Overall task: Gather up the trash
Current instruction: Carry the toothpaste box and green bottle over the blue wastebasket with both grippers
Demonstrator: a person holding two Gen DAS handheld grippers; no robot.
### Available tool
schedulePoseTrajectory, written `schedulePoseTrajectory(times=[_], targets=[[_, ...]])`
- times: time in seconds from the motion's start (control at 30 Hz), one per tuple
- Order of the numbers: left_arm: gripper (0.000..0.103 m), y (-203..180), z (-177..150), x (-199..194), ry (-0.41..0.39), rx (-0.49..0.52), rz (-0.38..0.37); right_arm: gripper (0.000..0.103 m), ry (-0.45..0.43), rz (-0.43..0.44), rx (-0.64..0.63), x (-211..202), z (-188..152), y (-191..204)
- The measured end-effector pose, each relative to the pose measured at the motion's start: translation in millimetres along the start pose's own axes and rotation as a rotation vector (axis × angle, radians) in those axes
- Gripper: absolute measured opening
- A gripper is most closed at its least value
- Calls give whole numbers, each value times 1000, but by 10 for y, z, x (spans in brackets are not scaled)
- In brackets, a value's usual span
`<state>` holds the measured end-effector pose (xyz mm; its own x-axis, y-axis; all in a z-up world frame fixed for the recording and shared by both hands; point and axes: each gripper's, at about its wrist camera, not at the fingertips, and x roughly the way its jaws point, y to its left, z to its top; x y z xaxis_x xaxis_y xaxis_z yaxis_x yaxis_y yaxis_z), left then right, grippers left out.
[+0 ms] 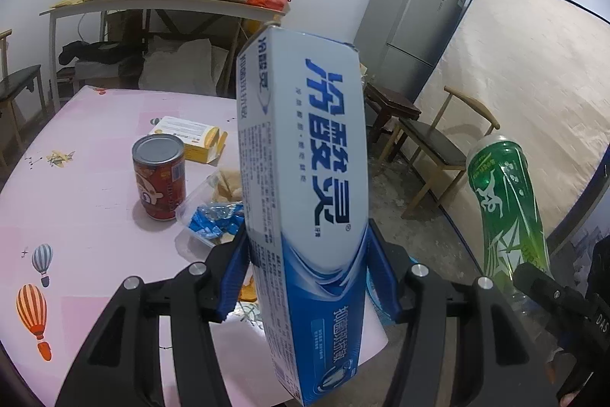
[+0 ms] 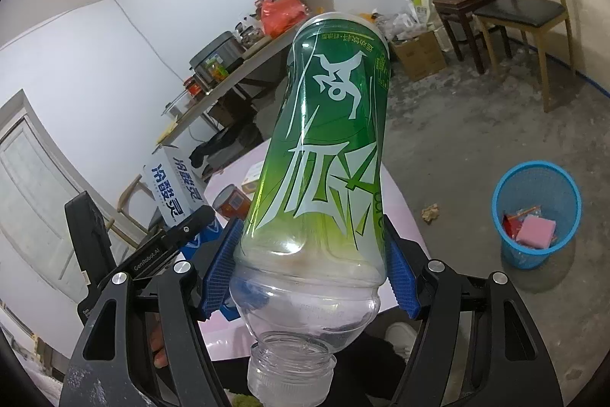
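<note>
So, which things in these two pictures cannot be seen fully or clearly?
- Plastic tray of blue wrappers: left wrist view, its right part is behind the toothpaste box.
- Yellow carton: left wrist view, its print is too small to read.
- Red can: right wrist view, mostly behind the green bottle.
- Blue basket: right wrist view, its contents are too small to name beyond a pink pad.

- We see open floor (image 2: 457, 140) betw. the bench (image 2: 385, 201) edge & the blue bin (image 2: 535, 212); only a crumpled scrap (image 2: 431, 212) lies there.
- Bin mouth is open, partly filled.
- Chair (image 2: 526, 14) & stool (image 2: 465, 21) stand far back by the wall.
- On the bench, red can (image 1: 159, 176), yellow box (image 1: 187, 136) & wrapper tray (image 1: 209, 216) crowd the middle; near left side is bare.
</note>
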<state>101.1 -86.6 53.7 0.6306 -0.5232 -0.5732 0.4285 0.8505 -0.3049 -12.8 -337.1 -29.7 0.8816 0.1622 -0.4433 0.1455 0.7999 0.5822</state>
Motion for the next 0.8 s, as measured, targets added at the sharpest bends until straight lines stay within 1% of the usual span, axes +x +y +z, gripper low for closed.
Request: schedulePoseTrajectory(times=[0.33, 0.6, 0.8], targets=[[55, -142, -17, 71, 16, 25, -24, 66, -11, -20, 15, -24, -50, 41], [55, -364, -98, 181, 60, 66, -83, 66, -24, -53, 43, -53, -112, 51], [56, -578, -182, 330, 108, 103, -133, 66, -36, -88, 79, -124, -152, -54]])
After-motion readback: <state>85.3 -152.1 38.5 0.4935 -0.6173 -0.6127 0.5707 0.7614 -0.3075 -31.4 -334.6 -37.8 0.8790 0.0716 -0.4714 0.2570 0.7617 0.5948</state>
